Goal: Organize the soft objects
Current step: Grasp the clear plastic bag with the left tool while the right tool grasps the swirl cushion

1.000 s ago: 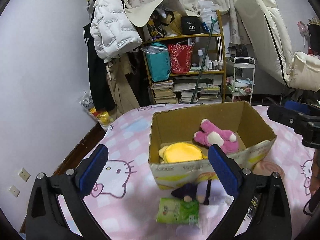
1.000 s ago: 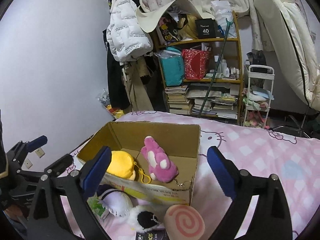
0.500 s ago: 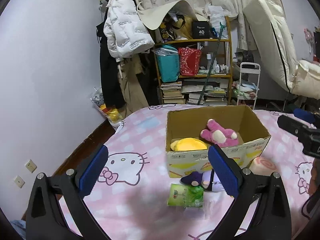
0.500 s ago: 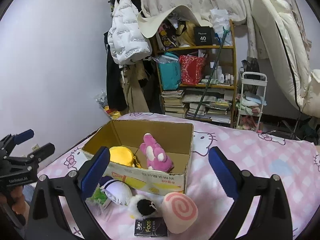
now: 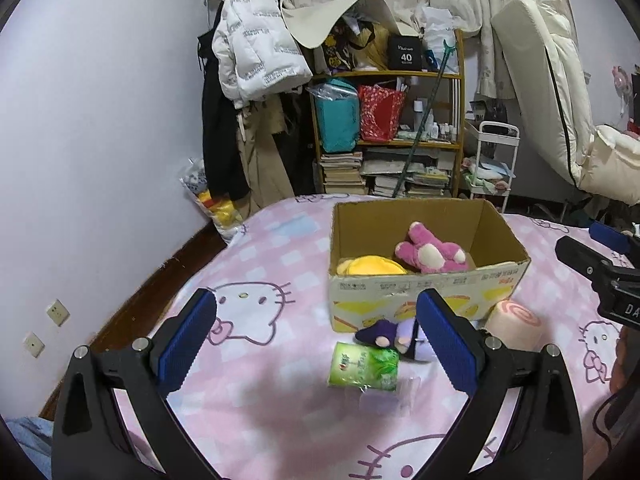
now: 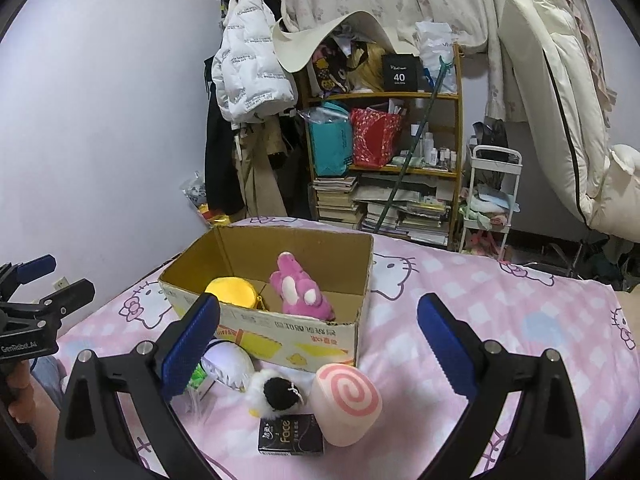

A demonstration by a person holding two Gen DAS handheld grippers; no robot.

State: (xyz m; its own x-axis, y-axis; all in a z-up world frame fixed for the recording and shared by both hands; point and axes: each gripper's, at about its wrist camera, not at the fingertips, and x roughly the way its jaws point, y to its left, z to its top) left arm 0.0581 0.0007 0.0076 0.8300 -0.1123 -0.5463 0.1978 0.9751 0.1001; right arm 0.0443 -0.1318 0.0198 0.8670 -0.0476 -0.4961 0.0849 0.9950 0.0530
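Observation:
An open cardboard box point(image 5: 424, 292) point(image 6: 280, 326) stands on the pink bed; a pink plush point(image 5: 430, 250) point(image 6: 300, 290) and a yellow plush point(image 5: 372, 268) point(image 6: 232, 290) lie inside it. In front of the box lie a green tissue pack point(image 5: 364, 366), a purple-and-white plush point(image 5: 394, 334) point(image 6: 228, 362), a black-and-white plush point(image 6: 276, 394), a pink swirl-roll cushion point(image 5: 516, 320) point(image 6: 346, 400) and a black "Face" pack point(image 6: 291, 436). My left gripper point(image 5: 316, 344) hangs open above the tissue pack, holding nothing. My right gripper point(image 6: 318, 346) is open over the box's front wall, also empty.
The pink cartoon-cat bedsheet point(image 5: 256, 312) covers the bed. Behind stand a cluttered shelf point(image 5: 400, 132), a coat rack with a white puffer jacket point(image 5: 256, 44), a small white trolley point(image 5: 494, 164) and a cream mattress point(image 5: 560, 92) leaning on the wall. A hand point(image 6: 24, 396) grips the left tool.
Both grippers have drawn back from the box, which now looks smaller and farther. The swirl cushion and black pack have come fully into the right wrist view. Jaws unchanged.

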